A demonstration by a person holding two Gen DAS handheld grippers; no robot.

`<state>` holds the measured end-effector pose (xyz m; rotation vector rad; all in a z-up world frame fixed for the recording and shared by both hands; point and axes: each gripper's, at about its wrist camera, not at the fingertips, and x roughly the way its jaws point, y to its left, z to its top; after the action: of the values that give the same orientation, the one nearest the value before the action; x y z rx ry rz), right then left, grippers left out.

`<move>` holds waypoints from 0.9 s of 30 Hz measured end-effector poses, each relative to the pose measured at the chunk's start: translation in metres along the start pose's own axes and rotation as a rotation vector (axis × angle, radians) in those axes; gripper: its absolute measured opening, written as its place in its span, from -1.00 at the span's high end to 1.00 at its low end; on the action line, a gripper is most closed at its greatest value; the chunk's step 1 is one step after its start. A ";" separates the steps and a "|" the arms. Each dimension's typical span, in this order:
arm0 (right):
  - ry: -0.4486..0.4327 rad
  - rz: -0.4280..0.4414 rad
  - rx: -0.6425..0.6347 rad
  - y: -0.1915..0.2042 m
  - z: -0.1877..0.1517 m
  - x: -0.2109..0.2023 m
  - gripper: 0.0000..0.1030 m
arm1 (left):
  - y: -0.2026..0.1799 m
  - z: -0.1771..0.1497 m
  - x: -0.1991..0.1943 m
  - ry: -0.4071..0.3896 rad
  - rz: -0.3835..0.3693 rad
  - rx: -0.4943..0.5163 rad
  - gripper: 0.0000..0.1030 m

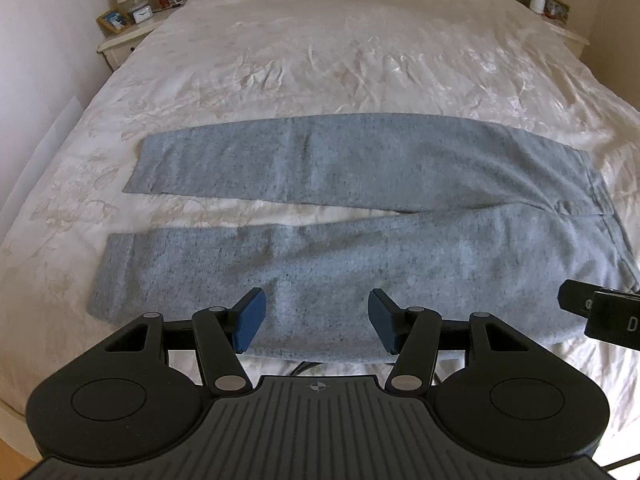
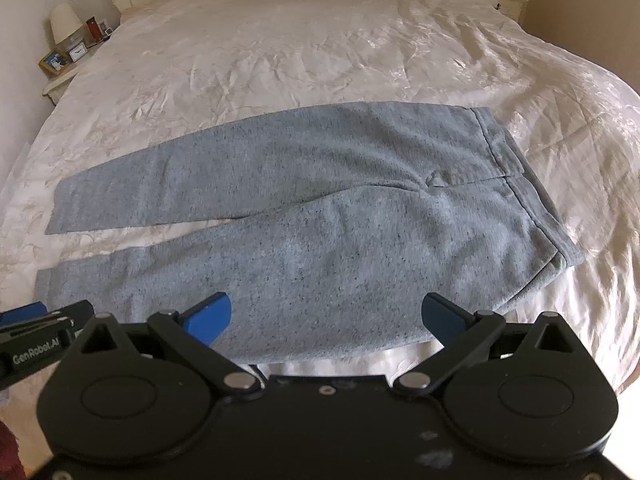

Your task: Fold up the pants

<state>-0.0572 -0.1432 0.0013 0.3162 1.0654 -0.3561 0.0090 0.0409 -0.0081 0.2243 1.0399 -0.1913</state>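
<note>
Grey-blue sweatpants (image 1: 360, 208) lie flat on the white bed, waistband to the right, both legs stretched to the left with a narrow gap between them. They also show in the right wrist view (image 2: 328, 216). My left gripper (image 1: 316, 320) is open and empty, hovering over the near leg's front edge. My right gripper (image 2: 328, 318) is open and empty above the near edge of the seat, close to the waistband end. Each gripper's body shows at the edge of the other's view.
The bed's white satin cover (image 1: 320, 52) spreads far behind the pants. A nightstand (image 1: 128, 28) with a lamp, clock and photo stands at the far left, another nightstand (image 1: 560, 12) at the far right. The bed's near edge is just below the grippers.
</note>
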 end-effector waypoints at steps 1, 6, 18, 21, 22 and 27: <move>0.000 -0.001 0.003 0.000 0.000 0.001 -1.00 | 0.001 0.000 0.000 -0.001 -0.005 0.002 -0.08; 0.000 -0.008 0.010 0.005 -0.002 0.000 -1.00 | 0.005 0.001 0.003 0.006 -0.015 0.016 -0.08; 0.011 -0.014 0.005 0.012 -0.003 0.005 -1.00 | 0.012 0.002 0.011 0.032 -0.033 0.026 -0.08; 0.014 -0.013 0.004 0.012 -0.003 0.006 -1.00 | 0.011 0.003 0.012 0.038 -0.031 0.027 -0.08; 0.016 -0.013 0.003 0.012 -0.002 0.007 -1.00 | 0.012 0.003 0.012 0.040 -0.032 0.028 -0.08; 0.026 -0.009 -0.004 0.015 -0.002 0.011 -1.00 | 0.014 0.003 0.015 0.050 -0.029 0.020 -0.08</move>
<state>-0.0477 -0.1306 -0.0077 0.3131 1.0929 -0.3585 0.0229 0.0526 -0.0181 0.2335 1.0920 -0.2234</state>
